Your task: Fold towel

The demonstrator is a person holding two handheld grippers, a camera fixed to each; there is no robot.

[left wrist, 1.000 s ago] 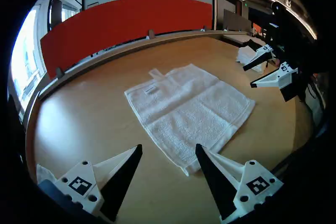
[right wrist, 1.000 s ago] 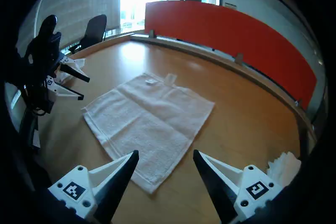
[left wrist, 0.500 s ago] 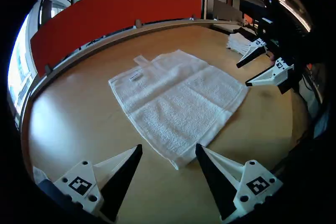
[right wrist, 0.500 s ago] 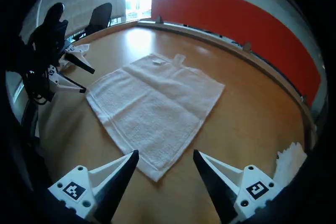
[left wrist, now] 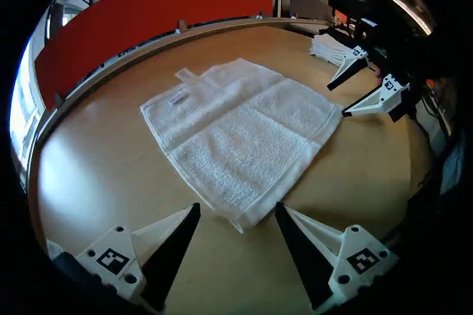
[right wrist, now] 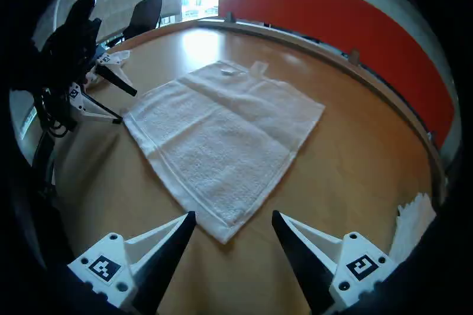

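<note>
A white towel [left wrist: 239, 129] lies flat on the wooden table [left wrist: 100, 161], its label and loop at the far side. My left gripper [left wrist: 236, 220] is open, its fingers straddling the towel's near corner just above the table. In the right gripper view the same towel [right wrist: 222, 129] spreads ahead, and my right gripper [right wrist: 232, 229] is open around its own near corner. From the left gripper view the right gripper [left wrist: 349, 97] hangs at the towel's right corner. Across the table, the left gripper [right wrist: 121, 102] sits by the towel's left corner, seen from the right gripper view.
A stack of folded white towels [left wrist: 328, 49] sits at the table's far right, and shows again as white cloth [right wrist: 411, 226] at the right. A red partition [left wrist: 148, 13] runs along the table's far edge. Black office chairs [right wrist: 142, 16] stand beyond the table.
Both grippers have moved in toward the towel; each near corner now sits between the open fingers. The towel has not moved.
</note>
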